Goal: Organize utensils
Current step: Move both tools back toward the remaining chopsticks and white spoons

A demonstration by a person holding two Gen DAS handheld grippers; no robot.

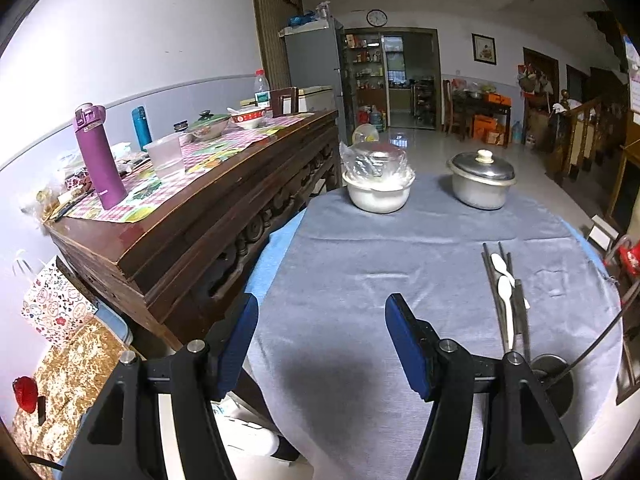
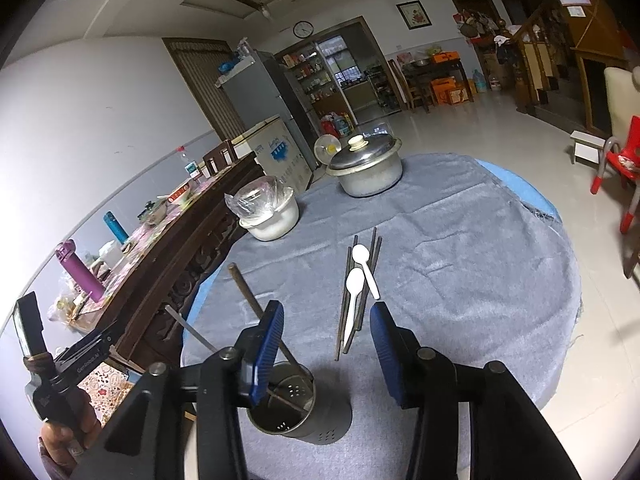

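Several dark chopsticks and two white plastic spoons lie together on the grey tablecloth. Nearer me stands a perforated metal utensil holder. One dark chopstick stands in it, leaning left past the inner side of my right gripper's left finger. My right gripper hangs open just above the holder, and its pads press on nothing. My left gripper is open and empty over bare cloth. To its right lie the chopsticks and spoons. The holder is partly hidden behind its right finger.
A white bowl with plastic wrap and a lidded aluminium pot stand at the table's far side. A carved wooden sideboard with a purple flask runs along the left. A hand holds the left gripper. A red chair stands right.
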